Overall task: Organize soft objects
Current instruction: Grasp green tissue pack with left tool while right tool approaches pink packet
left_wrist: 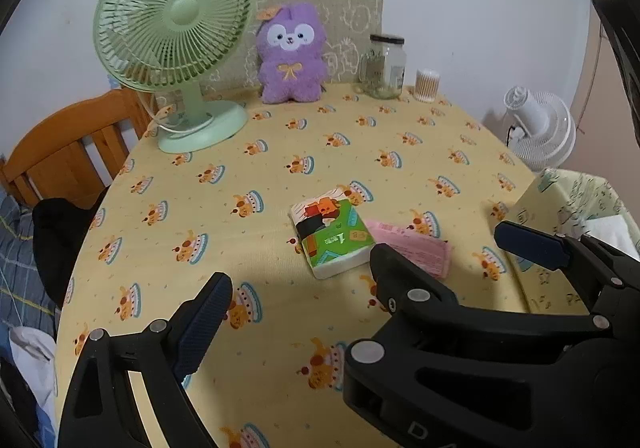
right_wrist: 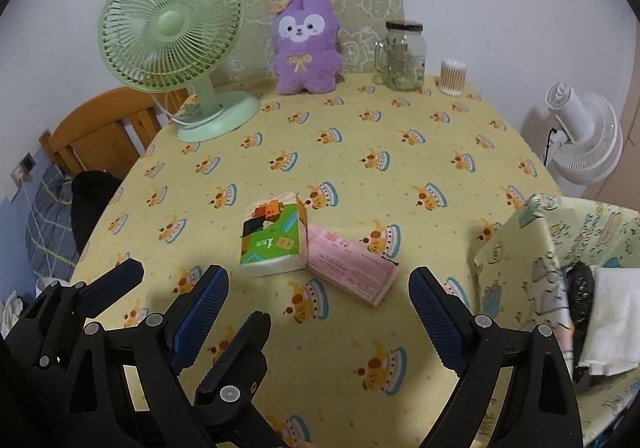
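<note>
A green tissue pack (left_wrist: 330,232) (right_wrist: 274,238) lies mid-table beside a pink tissue pack (left_wrist: 414,246) (right_wrist: 352,268). A purple plush toy (left_wrist: 292,54) (right_wrist: 306,44) sits upright at the back. A fabric storage bin (left_wrist: 576,216) (right_wrist: 560,268) stands at the right edge, with a white cloth (right_wrist: 612,320) and something black inside. My left gripper (right_wrist: 178,288) is open and empty, near and left of the packs. My right gripper (right_wrist: 320,300) (left_wrist: 438,252) is open and empty, just in front of the pink pack.
A green desk fan (left_wrist: 176,44) (right_wrist: 176,48) stands at back left. A glass jar (left_wrist: 384,66) (right_wrist: 404,54) and a cotton-swab tub (left_wrist: 427,85) (right_wrist: 453,77) stand at back right. A white fan (right_wrist: 586,136) stands beyond the table, a wooden chair (left_wrist: 72,152) at left.
</note>
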Tool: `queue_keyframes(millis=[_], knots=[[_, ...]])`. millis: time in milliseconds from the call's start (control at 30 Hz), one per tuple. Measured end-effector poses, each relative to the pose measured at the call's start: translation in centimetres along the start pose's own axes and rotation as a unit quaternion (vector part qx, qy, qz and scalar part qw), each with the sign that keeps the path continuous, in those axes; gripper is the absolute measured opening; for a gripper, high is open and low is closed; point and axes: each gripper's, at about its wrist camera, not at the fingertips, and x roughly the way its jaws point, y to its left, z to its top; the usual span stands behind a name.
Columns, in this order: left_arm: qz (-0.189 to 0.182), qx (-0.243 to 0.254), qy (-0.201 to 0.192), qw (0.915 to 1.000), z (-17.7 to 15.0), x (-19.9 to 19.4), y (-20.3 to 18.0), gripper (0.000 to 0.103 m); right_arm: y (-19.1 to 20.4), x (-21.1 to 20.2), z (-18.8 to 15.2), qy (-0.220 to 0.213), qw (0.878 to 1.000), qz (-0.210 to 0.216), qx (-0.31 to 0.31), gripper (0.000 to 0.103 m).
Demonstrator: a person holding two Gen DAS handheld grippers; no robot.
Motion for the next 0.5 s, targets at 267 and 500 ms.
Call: queue_keyframes(millis=[267,500], knots=[[-0.001,0.014,0.023,0.9996,0.4,3.0,0.2,0.095,-0.5,3.3,0.3,0.027,0.999,0.003,0.016,0.094],[-0.007,0.017,0.042,0.999,0.6,5.5,0.0,0.094,-1.6,5.9,0.3,0.04,0.999,-0.011,0.036,0.094]])
